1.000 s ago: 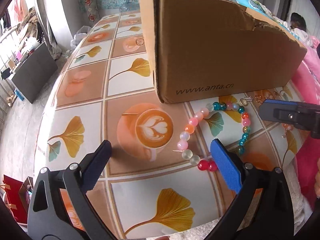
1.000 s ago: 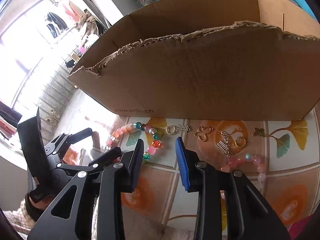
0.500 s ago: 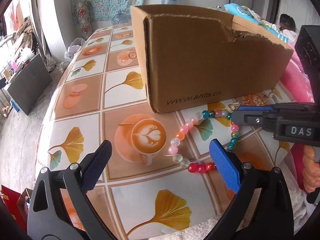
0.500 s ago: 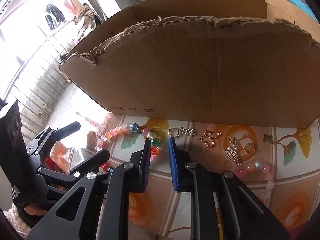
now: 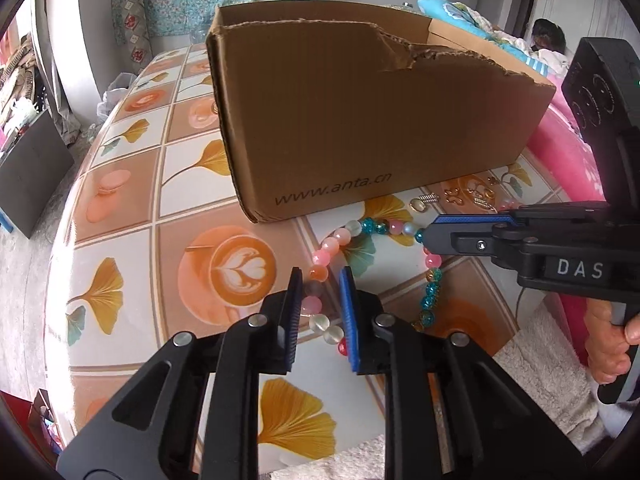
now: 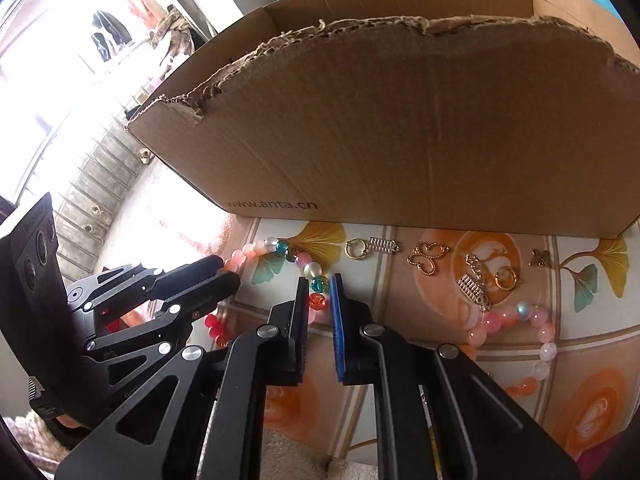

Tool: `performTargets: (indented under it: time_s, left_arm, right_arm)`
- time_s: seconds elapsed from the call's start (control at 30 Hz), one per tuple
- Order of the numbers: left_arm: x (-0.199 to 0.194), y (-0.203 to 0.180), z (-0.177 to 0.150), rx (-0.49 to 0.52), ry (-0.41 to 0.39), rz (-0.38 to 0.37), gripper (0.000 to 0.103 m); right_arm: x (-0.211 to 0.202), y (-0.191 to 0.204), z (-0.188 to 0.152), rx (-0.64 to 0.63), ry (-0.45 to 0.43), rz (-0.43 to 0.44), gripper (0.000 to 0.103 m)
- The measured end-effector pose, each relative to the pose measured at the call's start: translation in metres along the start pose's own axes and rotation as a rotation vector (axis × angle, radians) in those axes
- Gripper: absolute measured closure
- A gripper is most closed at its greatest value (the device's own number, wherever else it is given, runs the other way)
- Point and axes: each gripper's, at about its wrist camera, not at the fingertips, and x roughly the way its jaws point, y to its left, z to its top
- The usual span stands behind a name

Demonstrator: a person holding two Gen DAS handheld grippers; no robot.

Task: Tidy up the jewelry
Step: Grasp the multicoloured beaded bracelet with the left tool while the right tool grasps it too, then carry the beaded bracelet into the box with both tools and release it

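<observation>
Both grippers are on one beaded bracelet, which lies as a loop on the patterned table just in front of a cardboard box. The left gripper has just been closing, and its blue pads now bracket the loop's left side, with pale pink and clear beads between them; whether they are pressing yet I cannot tell. The right gripper has been closing too, and its jaws are nearly together around an orange and a teal bead on the loop's far side. So the strand runs crosswise between the two grips, each nipping it across its bead line.

The box's torn front wall rises directly behind the bracelet, and I judge any lift must clear that ragged edge before the bracelet can go inside. To the right, on the table, sit a gold ring with a spring charm, a butterfly charm and a second pink bracelet, close enough to be dragged along.
</observation>
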Motion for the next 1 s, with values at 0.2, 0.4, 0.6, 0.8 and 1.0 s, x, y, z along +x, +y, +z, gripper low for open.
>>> performTargets:
  time_s: [0.2,0.4,0.6,0.8,1.0]
  left_arm:
    - [0.001,-0.001,0.003,-0.017,0.009,0.011,0.085]
    - [0.006,0.000,0.007,-0.009,0.006,0.026,0.085]
    - [0.009,-0.007,0.010,0.025,0.004,0.052,0.084]
    - [0.008,-0.008,0.008,0.039,-0.008,0.060,0.089]
    - [0.002,-0.005,0.008,0.009,-0.018,0.028,0.094]
  right_arm:
    - [-0.003,0.003,0.005,-0.029,-0.006,-0.020,0.092]
    - [0.006,0.008,0.009,-0.066,0.014,-0.055,0.091]
    - [0.010,0.020,0.010,-0.119,0.001,-0.103,0.091]
    - [0.012,0.025,0.007,-0.126,-0.011,-0.113,0.093]
    - [0.000,0.009,0.003,-0.077,-0.027,-0.054,0.093]
